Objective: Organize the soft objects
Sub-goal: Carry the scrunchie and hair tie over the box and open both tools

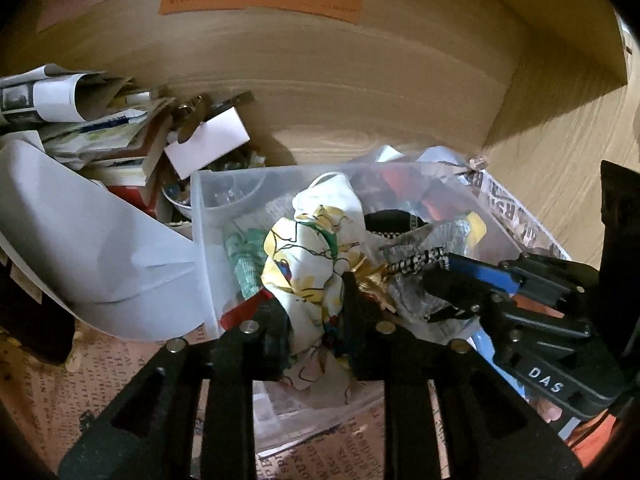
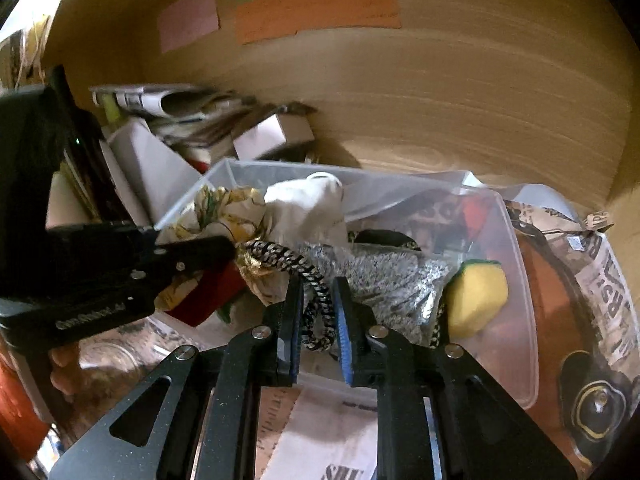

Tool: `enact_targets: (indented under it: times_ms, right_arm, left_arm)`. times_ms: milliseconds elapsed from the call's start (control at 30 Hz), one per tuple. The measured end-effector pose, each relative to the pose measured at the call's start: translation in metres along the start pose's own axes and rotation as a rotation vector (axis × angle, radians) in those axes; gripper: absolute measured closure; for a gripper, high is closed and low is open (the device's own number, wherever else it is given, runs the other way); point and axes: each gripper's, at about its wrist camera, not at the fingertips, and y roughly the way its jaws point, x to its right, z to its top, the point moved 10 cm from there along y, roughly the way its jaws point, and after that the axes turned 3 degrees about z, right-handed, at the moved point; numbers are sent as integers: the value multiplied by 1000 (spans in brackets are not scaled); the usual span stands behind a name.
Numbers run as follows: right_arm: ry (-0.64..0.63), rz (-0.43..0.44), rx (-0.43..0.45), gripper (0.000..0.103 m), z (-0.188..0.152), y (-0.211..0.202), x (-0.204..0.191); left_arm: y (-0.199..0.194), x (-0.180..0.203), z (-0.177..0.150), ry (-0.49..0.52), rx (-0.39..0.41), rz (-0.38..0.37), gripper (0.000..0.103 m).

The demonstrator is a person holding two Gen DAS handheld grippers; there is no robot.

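Left wrist view: your left gripper [image 1: 310,312] has its two fingers pressed against a crumpled floral cloth [image 1: 308,256], one finger on each side, so it is clamped on the cloth. The cloth sits bunched up inside the clear plastic bin [image 1: 208,216], rising above the other contents.

Right wrist view: your right gripper [image 2: 318,308] holds its fingers narrow, with a black-and-white braided cord [image 2: 316,292] running between the blue pads [image 2: 344,332]. You cannot tell from this view whether the pads actually pinch the cord or only flank it. The cord lies over a grey speckled cloth [image 2: 392,280] in the same bin, and its far end touches the floral cloth.

Count in the bin: one floral cloth, one braided cord, one grey speckled cloth, one yellow sponge [image 2: 476,296] against the right wall, one green knitted piece [image 1: 244,256] near the left wall.

Outside the bin: one pile of papers [image 1: 100,128] to the left, newspaper [image 1: 516,212] underneath.
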Motion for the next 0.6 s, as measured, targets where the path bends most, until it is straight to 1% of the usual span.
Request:
enact_targets:
  times_ms: [67, 100, 167, 233, 267, 333, 400, 467, 600]
  right_arm:
    - [-11, -9, -6, 85, 0, 2, 0]
    - [-17, -8, -7, 82, 0, 1, -1]
    - [-21, -9, -9, 78, 0, 0, -2]
    - [-28, -6, -11, 76, 0, -3, -3]
    - [-29, -7, -10, 76, 1, -2, -3]
    - [-26, -4, 0, 74, 2, -8, -3]
    - [-21, -10, 17, 69, 4, -14, -3]
    - [-14, -14, 44, 66, 7, -24, -2]
    - [-12, -32, 102, 64, 16, -48, -2]
  left_arm:
    - [-1, 1, -1, 6, -3, -3, 77]
    - [-1, 1, -1, 7, -5, -5, 75]
    - [-4, 3, -1, 10, -6, -12, 67]
    - [-10, 6, -2, 14, 1, -19, 47]
    - [-12, 6, -1, 14, 8, -17, 44]
    - [-21, 8, 0, 24, 31, -13, 42]
    - [-28, 8, 1, 29, 44, -9, 42]
    - [-36, 7, 2, 24, 61, -8, 41]
    - [-55, 5, 7, 7, 98, -14, 41]
